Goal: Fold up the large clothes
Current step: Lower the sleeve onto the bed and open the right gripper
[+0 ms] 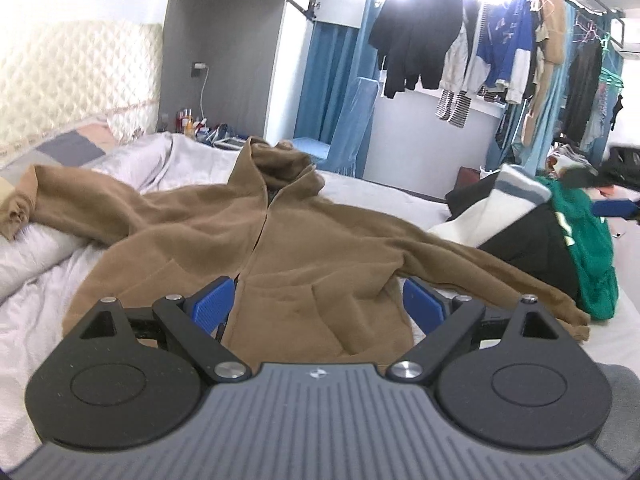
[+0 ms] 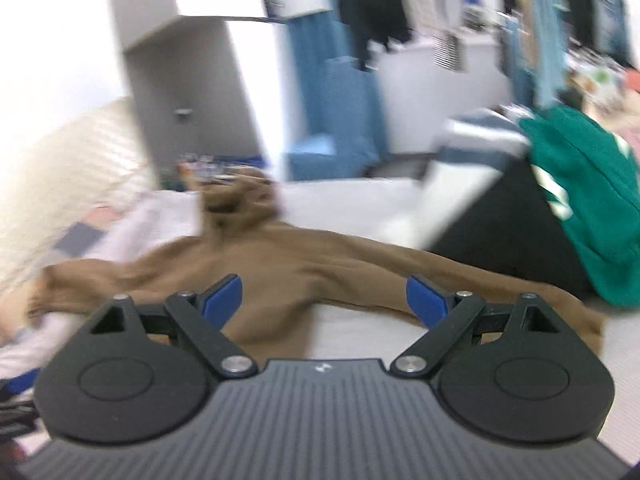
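Hoodie (image 1: 280,248) spread front-up on white bedding (image 1: 32,312), sleeves out to both sides. Left of hoodie: far sleeve cuff bunched. Above hem: left gripper (image 1: 320,304) and right gripper (image 2: 324,300), both wide open, holding nothing. Right of hoodie: clothes pile (image 1: 560,240) overlapping sleeve. Risk: sleeve snagging pile, lopsided fold.

I count one brown hoodie (image 1: 288,248) spread on one bed (image 1: 380,196). One green garment (image 1: 584,248) lies in the pile at its right, with one black item (image 1: 528,248) and one white striped item (image 1: 516,188). Hanging clothes (image 1: 480,52): too many to count.
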Action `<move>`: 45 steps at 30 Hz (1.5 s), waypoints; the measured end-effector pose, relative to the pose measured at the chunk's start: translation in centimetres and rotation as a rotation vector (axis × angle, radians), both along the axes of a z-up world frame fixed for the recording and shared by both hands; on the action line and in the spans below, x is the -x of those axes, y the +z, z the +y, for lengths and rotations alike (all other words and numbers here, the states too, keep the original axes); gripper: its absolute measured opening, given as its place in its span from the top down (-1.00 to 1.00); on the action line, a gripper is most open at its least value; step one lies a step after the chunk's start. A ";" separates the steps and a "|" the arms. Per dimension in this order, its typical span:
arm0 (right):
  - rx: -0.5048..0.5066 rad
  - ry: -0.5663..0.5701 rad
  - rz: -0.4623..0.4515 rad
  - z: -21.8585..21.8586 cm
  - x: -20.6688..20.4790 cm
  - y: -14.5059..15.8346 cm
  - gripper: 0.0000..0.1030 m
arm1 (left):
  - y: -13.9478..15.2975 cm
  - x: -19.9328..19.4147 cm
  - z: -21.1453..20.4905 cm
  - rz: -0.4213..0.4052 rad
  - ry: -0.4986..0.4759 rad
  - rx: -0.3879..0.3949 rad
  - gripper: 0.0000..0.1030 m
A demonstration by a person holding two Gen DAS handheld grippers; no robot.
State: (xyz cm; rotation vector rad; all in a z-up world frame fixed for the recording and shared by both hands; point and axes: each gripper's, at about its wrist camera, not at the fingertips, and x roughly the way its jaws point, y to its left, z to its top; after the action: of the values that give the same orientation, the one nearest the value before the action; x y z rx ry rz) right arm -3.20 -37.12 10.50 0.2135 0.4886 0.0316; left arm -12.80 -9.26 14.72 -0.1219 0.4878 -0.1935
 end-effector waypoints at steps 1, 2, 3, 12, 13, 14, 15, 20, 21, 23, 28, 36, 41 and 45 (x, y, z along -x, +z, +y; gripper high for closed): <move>-0.007 0.027 -0.002 1.2 0.4 0.7 -0.75 | 0.8 0.6 -0.2 -0.003 -0.003 -0.001 -0.82; -0.012 0.047 -0.002 2.1 0.3 1.1 -0.76 | 1.4 1.0 -0.3 -0.004 -0.007 0.001 -0.82; -0.010 0.064 -0.003 3.2 0.6 1.5 -0.76 | 2.1 1.4 -0.4 -0.006 -0.015 0.006 -0.82; -0.054 0.088 0.025 6.8 3.8 1.2 -0.76 | 4.6 2.5 -1.0 -0.009 -0.090 0.008 -0.82; -0.069 0.094 0.037 7.5 4.3 1.2 -0.76 | 4.5 2.3 -1.0 -0.006 -0.096 0.006 -0.82; -0.076 0.102 0.051 8.1 4.7 1.1 -0.76 | 4.4 2.2 -0.9 -0.003 -0.101 0.004 -0.82; -0.074 0.103 0.063 8.3 4.7 0.8 -0.76 | 4.4 2.1 -0.8 0.000 -0.107 0.004 -0.82; -0.039 0.079 0.031 10.3 5.0 1.5 -0.76 | 4.4 1.3 0.5 0.025 -0.115 0.010 -0.82; -0.033 0.069 0.028 10.4 4.9 1.5 -0.76 | 4.5 1.1 0.8 0.033 -0.112 0.012 -0.82; -0.045 0.044 0.037 10.5 4.6 1.6 -0.76 | 4.8 0.6 1.6 0.055 -0.101 0.024 -0.82; -0.040 0.014 0.038 10.7 4.6 1.9 -0.76 | 5.2 -0.9 2.5 0.071 -0.097 0.040 -0.82; -0.021 -0.002 0.069 10.1 2.0 0.0 -0.76 | 0.4 -4.9 1.1 0.142 -0.158 0.115 -0.79; -0.065 -0.024 0.126 8.2 -1.1 -3.5 -0.76 | -5.1 -7.0 -2.3 0.204 -0.271 0.078 -0.64; -0.102 -0.056 0.152 7.0 -4.3 -6.4 -0.76 | -9.7 -9.2 -5.1 0.258 -0.351 0.044 -0.33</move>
State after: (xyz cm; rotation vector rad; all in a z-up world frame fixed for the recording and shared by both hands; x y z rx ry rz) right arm 1.11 -30.08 4.13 0.3309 0.6330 -0.0145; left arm -3.65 -14.39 5.07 -0.1041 0.7618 -0.5368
